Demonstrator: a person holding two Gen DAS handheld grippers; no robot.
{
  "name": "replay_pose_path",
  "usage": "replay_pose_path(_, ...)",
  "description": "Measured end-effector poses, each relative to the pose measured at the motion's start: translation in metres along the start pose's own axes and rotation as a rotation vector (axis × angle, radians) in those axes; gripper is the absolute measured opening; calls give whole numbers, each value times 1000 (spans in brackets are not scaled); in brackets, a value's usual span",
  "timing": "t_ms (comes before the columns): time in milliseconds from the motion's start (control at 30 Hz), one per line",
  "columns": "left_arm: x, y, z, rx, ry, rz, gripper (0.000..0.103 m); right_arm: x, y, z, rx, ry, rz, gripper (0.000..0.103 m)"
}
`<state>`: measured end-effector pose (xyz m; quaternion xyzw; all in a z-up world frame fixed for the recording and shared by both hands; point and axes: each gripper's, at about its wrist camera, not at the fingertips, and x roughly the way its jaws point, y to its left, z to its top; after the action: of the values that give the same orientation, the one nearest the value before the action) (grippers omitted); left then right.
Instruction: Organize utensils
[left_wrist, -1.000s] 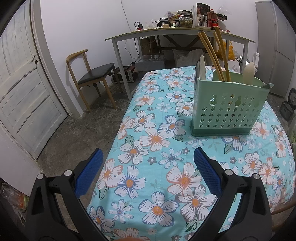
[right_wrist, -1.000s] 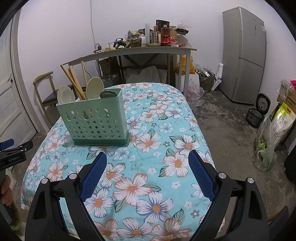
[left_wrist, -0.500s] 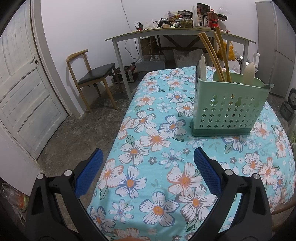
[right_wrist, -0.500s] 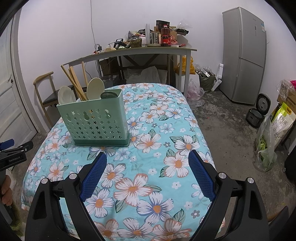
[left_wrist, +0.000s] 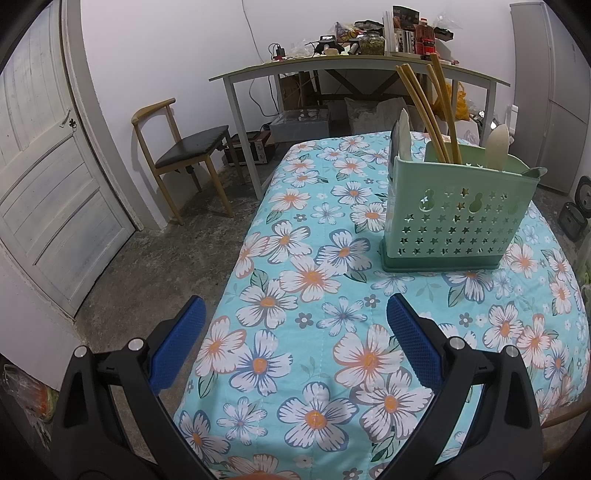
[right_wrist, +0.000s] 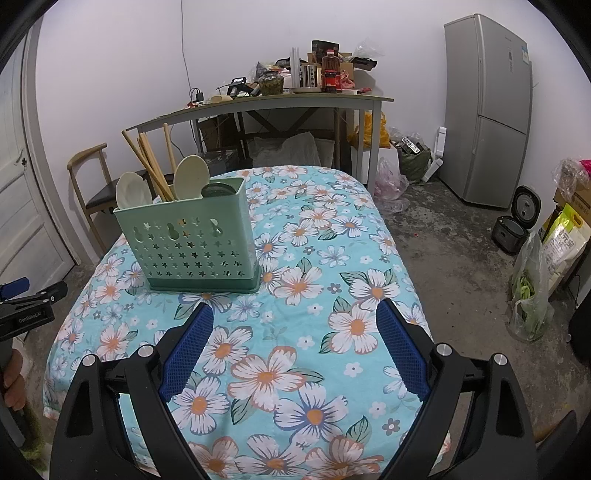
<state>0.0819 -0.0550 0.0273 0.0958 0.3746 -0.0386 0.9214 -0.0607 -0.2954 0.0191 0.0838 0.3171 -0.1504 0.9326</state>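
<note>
1. The green holder's wall hides the lower parts of the chopsticks and spoons.
2. The holder's inner compartments cannot be told.
3. The hand at the left is cut by the right wrist picture's edge.

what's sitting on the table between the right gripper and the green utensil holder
Nothing: in the right wrist view only bare floral tablecloth lies between the open right gripper and the green utensil holder.
</note>
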Motion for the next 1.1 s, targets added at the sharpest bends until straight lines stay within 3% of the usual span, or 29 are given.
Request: replay_pose_path(1100,0,-1,-1,0,3,-1,95,1,7,1,0,0,4,87)
